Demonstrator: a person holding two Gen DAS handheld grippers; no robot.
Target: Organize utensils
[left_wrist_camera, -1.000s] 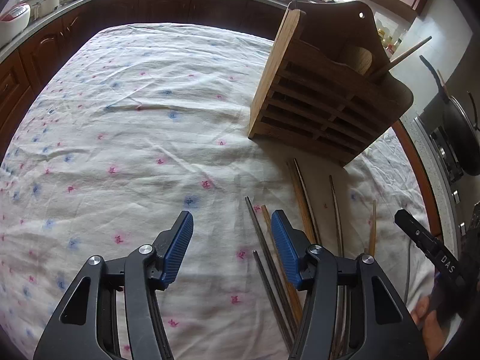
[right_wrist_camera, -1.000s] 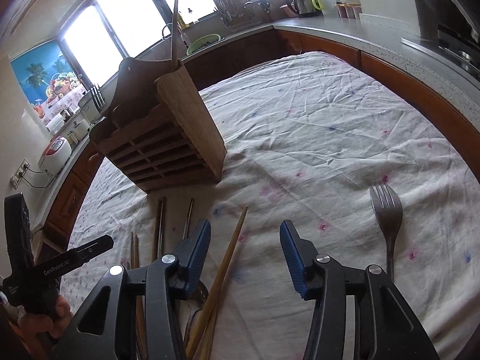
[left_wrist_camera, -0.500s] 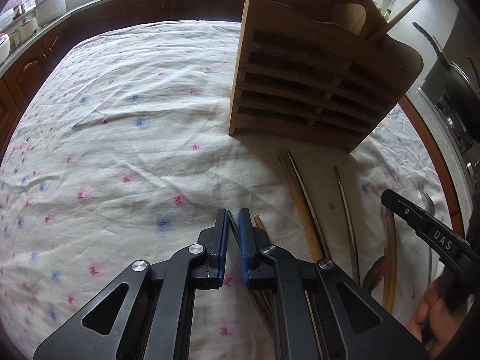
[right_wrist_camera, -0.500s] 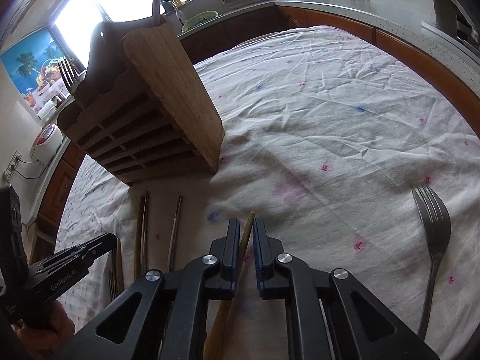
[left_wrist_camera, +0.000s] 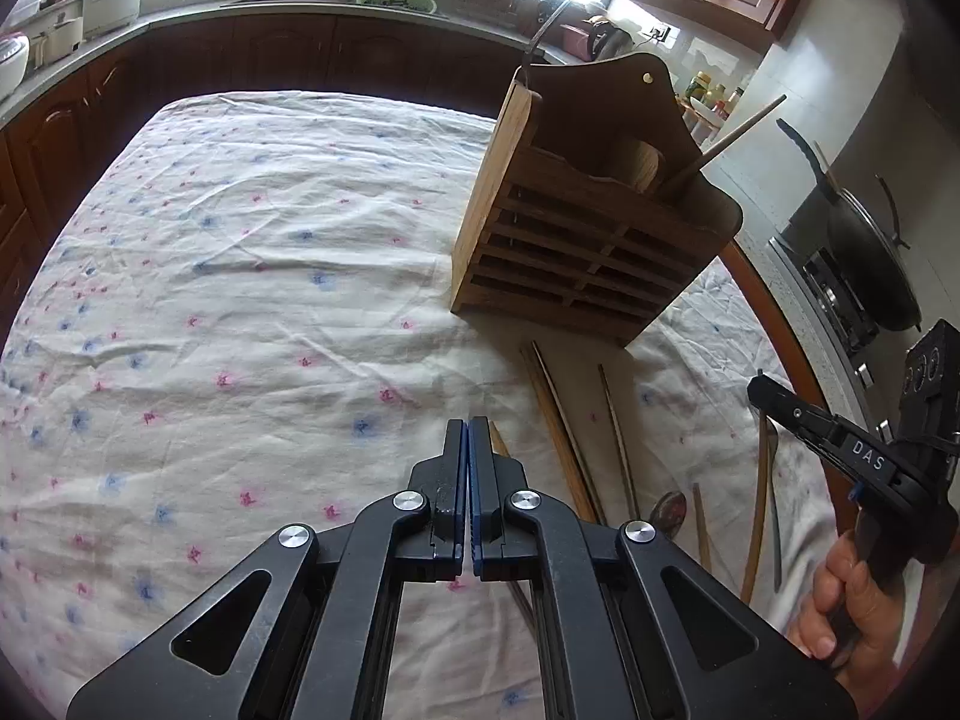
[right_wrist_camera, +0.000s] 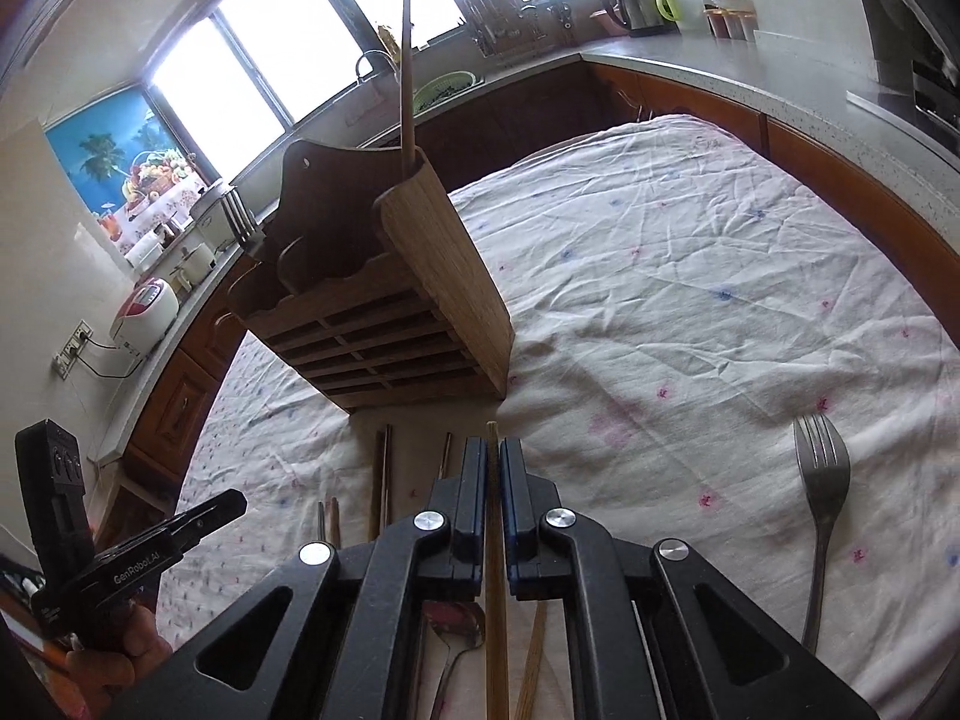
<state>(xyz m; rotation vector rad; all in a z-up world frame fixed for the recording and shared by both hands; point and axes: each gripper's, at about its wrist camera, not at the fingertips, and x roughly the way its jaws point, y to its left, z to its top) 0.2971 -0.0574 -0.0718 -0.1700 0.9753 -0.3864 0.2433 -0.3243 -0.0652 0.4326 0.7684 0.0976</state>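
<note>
Jaws of right gripper [right_wrist_camera: 492,450] clamp a wooden chopstick [right_wrist_camera: 493,600]; left gripper [left_wrist_camera: 468,438] closed.

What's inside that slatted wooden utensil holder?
From the slatted wooden utensil holder one wooden stick and some fork tines stick up; its walls hide everything lower.

The utensil holder [right_wrist_camera: 384,324] stands on the tabletop [right_wrist_camera: 690,312]; chopsticks [right_wrist_camera: 381,480] lie before it, a fork [right_wrist_camera: 821,480] to their right.

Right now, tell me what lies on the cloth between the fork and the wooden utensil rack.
Nothing: in the right wrist view, only bare flowered tablecloth stretches between the fork and the wooden utensil rack.
</note>
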